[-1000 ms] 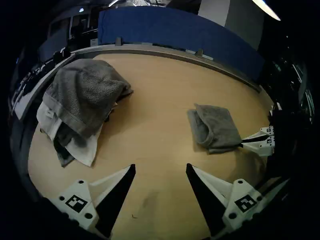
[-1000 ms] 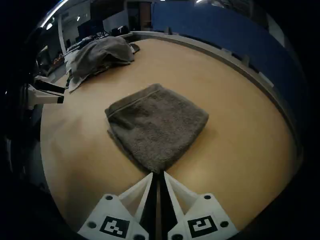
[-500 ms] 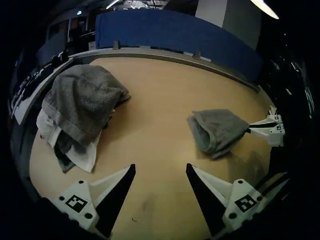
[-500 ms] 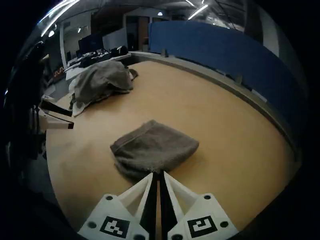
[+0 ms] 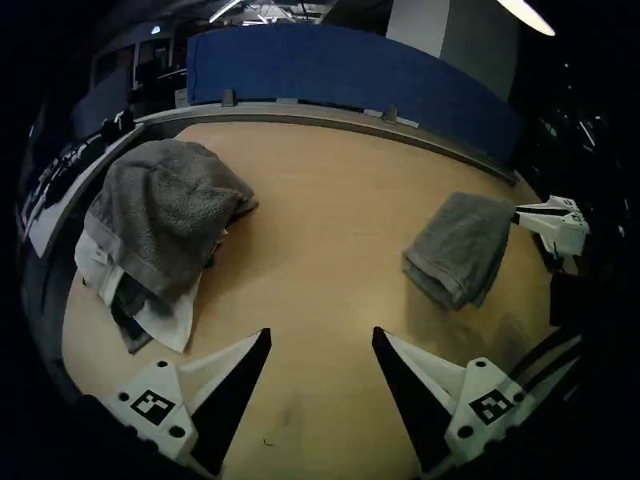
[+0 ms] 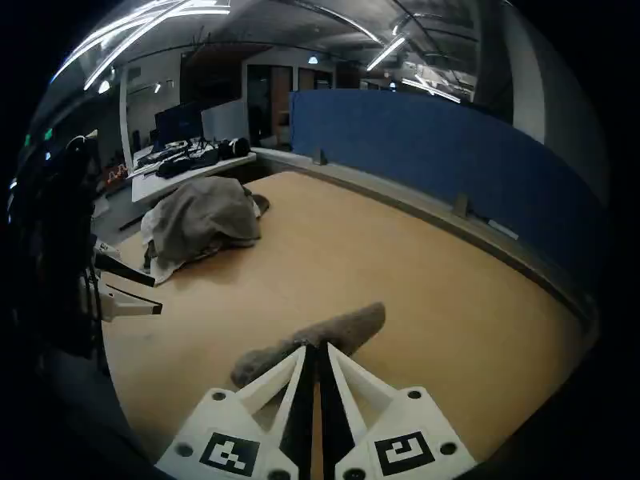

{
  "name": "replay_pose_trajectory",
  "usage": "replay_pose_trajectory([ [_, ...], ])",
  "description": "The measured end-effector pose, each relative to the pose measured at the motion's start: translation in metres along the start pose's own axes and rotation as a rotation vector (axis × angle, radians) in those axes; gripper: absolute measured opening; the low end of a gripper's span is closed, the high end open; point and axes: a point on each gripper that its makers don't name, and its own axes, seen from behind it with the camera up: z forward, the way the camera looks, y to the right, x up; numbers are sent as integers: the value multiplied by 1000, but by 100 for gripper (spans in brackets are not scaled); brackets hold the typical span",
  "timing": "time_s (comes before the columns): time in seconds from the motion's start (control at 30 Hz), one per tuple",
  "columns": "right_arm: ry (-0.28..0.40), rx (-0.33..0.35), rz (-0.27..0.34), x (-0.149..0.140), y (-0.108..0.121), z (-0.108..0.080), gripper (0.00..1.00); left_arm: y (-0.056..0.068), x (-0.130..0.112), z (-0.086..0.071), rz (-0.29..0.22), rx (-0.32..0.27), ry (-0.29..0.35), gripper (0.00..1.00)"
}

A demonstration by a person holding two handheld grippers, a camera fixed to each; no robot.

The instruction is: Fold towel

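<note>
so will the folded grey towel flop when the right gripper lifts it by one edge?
Likely floppy: the folded grey towel droops from the right gripper. Layers look together, so the fold probably holds. Probably light; a pinched edge carries it.

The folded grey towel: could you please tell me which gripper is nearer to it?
Right. The right gripper is shut on the folded grey towel at its edge. The left gripper is open and apart from it, with the towel ahead to its right.

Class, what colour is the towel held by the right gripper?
The towel is grey; clearest in the left gripper view.
</note>
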Motion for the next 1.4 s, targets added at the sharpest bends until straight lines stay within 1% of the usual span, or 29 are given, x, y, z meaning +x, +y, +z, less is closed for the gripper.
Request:
replay_pose_trajectory([
  [0.3,46,-17,16,19,6,-12,3,0,4,-3,0,1,5,94],
  [0.57,67,-36,34,26,16,-21,3,2,6,-6,2,0,8,94],
  [0.77,74,-57,42,27,26,-29,3,5,9,-5,10,-4,8,94],
  [1.07,81,-102,61,24,51,-47,3,13,11,-4,19,-10,8,94],
  [1.4,83,-156,82,13,86,-73,3,22,12,-2,24,-11,6,94],
])
